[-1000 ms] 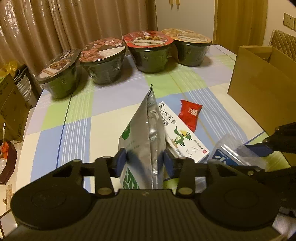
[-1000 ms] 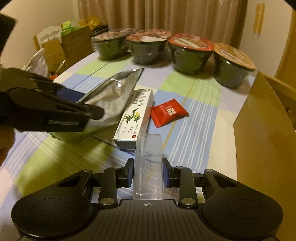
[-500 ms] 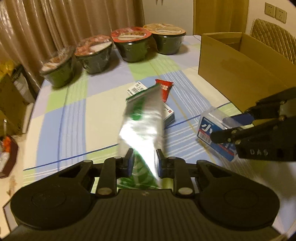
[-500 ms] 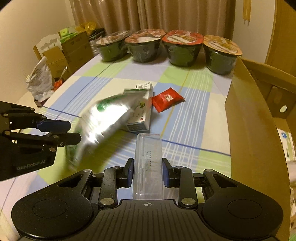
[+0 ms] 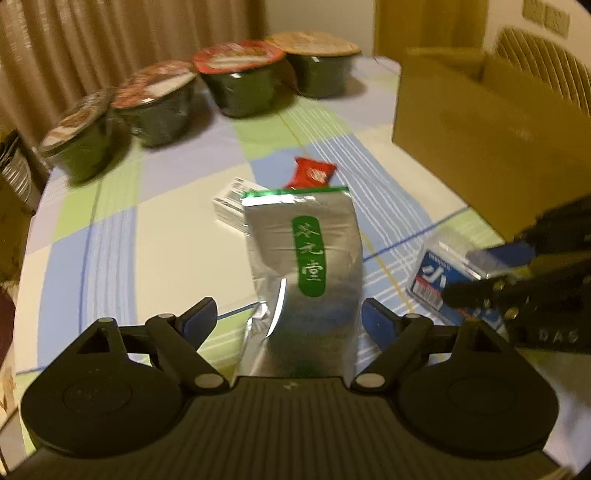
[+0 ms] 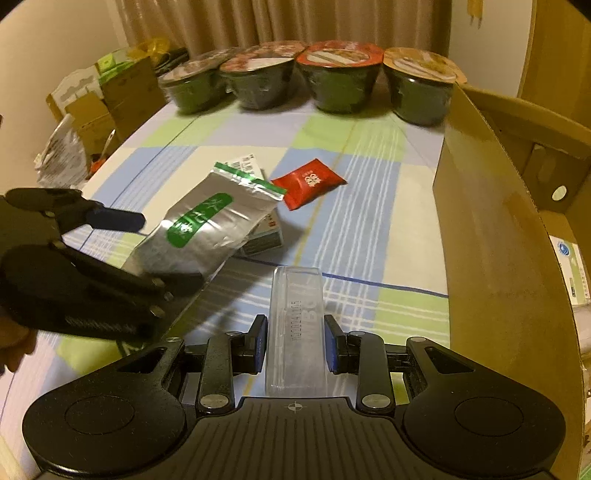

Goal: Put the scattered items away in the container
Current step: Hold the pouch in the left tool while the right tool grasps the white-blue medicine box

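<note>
- Left gripper (image 5: 288, 321): jaws apart; the foil pouch (image 5: 310, 273) lies between them, unclamped.
- Right gripper (image 6: 295, 343): jaws clamped on the clear plastic case (image 6: 295, 325).
- Cardboard box (image 6: 495, 236) stands right of the right jaws.
- Remaining, ahead of the jaws: pouch, white carton (image 6: 264, 240), red sachet (image 6: 308, 182).

four sealed noodle bowls (image 6: 334, 79) in a row, beige curtains (image 6: 280, 22), checked tablecloth (image 6: 236, 129)

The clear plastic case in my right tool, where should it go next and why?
Probably swing the right tool rightward over the cardboard box wall. Its jaws are shut on the clear case, the open box stands just to the right, and the left tool is open, the silver pouch lying loose between its jaws.
</note>
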`<state>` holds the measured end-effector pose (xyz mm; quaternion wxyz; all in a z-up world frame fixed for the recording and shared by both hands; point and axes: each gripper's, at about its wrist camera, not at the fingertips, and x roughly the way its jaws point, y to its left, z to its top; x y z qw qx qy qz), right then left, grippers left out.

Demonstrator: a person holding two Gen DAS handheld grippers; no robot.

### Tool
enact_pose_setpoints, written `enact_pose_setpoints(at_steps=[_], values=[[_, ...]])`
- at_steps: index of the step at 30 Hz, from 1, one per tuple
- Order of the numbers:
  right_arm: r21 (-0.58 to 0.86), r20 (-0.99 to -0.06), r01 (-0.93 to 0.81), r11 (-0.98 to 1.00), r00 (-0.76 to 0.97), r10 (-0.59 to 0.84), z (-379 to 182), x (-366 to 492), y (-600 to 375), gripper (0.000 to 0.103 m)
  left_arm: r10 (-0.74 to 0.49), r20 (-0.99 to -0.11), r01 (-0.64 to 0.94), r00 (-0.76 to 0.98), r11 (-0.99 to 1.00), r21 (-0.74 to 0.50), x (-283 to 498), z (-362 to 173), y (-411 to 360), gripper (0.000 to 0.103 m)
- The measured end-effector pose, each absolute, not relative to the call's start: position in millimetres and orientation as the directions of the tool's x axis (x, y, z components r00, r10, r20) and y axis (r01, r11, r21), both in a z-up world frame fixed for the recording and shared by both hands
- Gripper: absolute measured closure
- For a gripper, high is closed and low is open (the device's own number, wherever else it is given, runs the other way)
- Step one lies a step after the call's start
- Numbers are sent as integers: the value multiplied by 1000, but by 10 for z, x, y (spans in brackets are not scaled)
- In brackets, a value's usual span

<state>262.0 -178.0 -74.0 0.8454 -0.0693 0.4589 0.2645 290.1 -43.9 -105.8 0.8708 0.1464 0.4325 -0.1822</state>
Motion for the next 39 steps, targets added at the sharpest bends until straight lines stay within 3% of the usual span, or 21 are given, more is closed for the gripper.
enact_pose_setpoints(at_steps=[5, 7, 9, 12, 15, 34, 39], values=[[136, -818, -509, 850, 426, 386, -751, 2649, -1762, 69, -184, -827, 469, 532, 877, 107, 2981, -1207, -534, 23], [141, -821, -506, 851, 420, 386, -751, 2659, -1767, 69, -173, -835, 463, 522, 880, 107, 3020, -1258, -533, 30], [142, -824, -506, 851, 416, 385, -751, 2668, -1774, 69, -178, -846, 464, 502, 881, 90, 3062, -1290, -526, 50], [142, -827, -512, 847, 409, 386, -761, 2675, -1773, 69, -172, -852, 463, 495, 882, 91, 3077, -1268, -532, 61], [141, -829, -520, 843, 403, 387, -774, 2679, -1763, 69, -176, -857, 454, 484, 888, 74, 3070, -1239, -498, 65], [95, -860, -517, 851, 388, 331, -878, 2870, -1716, 69, -191, -854, 465, 484, 883, 66, 2984, -1231, -419, 65], [92, -867, -514, 853, 380, 323, -915, 2901, -1692, 69, -184, -853, 466, 488, 881, 77, 2978, -1236, -427, 58]])
